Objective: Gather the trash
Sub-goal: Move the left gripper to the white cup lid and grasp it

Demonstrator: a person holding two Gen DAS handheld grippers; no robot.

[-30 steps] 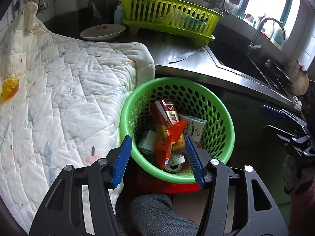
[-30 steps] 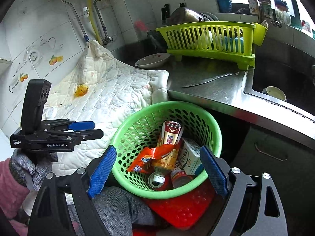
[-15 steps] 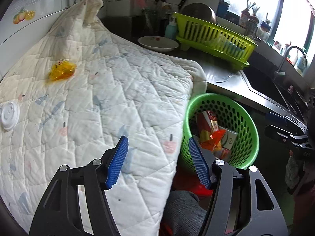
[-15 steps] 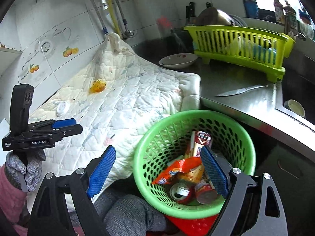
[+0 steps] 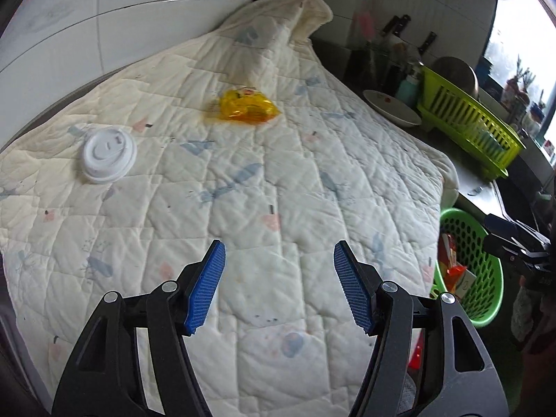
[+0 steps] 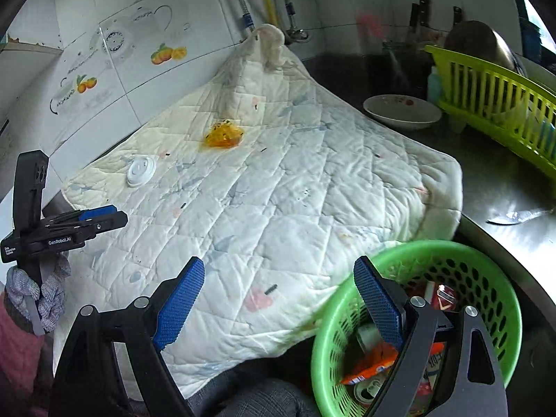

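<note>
Two trash bits (image 5: 247, 108) (lid (image 5: 108, 155)) beyond jaws.

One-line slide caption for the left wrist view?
Open left gripper over white quilted cloth bearing yellow crumpled wrapper and white plastic lid.

On the quilt (image 5: 278, 180): 1 yellow wrapper (image 5: 247, 107) toward its far edge and 1 white lid (image 5: 108, 155) near its left edge. On the counter (image 6: 493, 187): 1 bowl (image 6: 401, 111), 1 dish rack (image 6: 493, 104), 1 knife (image 6: 517, 216). Off its front edge hangs 1 green basket (image 6: 486, 274) of mixed trash, too jumbled to count.
</note>
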